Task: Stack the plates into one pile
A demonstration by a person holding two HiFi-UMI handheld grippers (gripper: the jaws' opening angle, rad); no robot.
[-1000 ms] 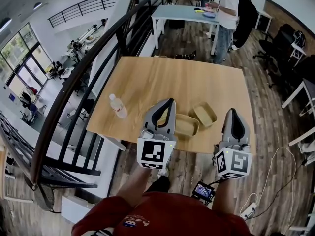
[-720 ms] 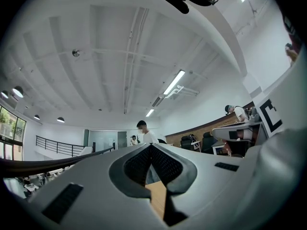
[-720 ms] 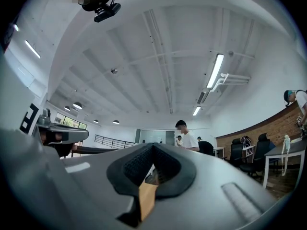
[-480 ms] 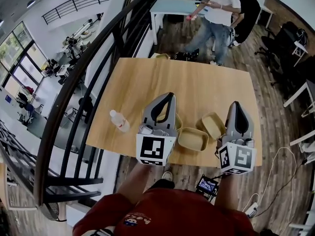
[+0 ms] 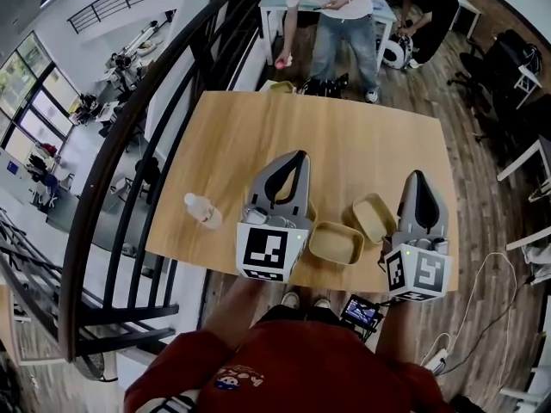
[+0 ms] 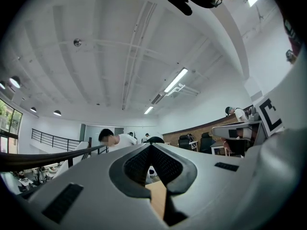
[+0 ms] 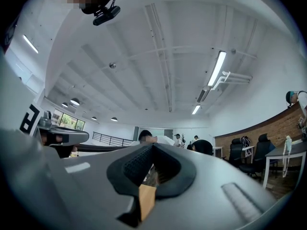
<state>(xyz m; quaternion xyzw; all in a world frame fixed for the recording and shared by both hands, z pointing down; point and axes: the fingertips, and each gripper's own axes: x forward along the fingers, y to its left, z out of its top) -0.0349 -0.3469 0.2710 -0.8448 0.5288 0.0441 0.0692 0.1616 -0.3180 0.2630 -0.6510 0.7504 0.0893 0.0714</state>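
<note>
Tabletop (image 5: 344, 136) of pale wood, plank floor around it, black railing (image 5: 129, 153) to its left, person (image 5: 340, 15) beyond the far edge. Near plate (image 5: 336, 243) and far plate (image 5: 374, 217), both tan, lie side by side at the near edge. Left gripper (image 5: 299, 156) and right gripper (image 5: 417, 176) have their jaws together and empty. Bottle (image 5: 203, 211) label is illegible. The left gripper hides the table beneath it.

The wooden desk (image 5: 344, 144) fills the frame's centre. A clear bottle (image 5: 201, 211) lies at its lower left; a tan plate (image 5: 336, 243) and a second plate (image 5: 374, 217) sit side by side at lower right.
</note>
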